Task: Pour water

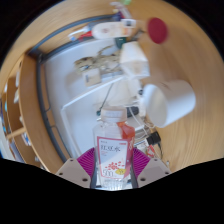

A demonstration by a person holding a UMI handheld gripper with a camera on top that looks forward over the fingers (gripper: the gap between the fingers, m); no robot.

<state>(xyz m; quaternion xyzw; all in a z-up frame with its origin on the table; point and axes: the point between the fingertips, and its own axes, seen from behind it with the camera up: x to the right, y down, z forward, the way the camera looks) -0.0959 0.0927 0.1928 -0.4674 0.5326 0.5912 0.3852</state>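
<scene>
The jaws are clamped on the water bottle (112,150), pads (87,161) squeezing both sides, keeping it upright above the tabletop (75,110), just short of the white cup (166,102), presumably its target.

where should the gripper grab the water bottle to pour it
Hold the water bottle at its labelled body, below the shoulder, coming straight on from the gripper's side. It stands upright between the fingers already, and the flat-sided middle gives both pads a square seat, probably. The narrow neck would be less steady. The white cup waits beyond.
</scene>
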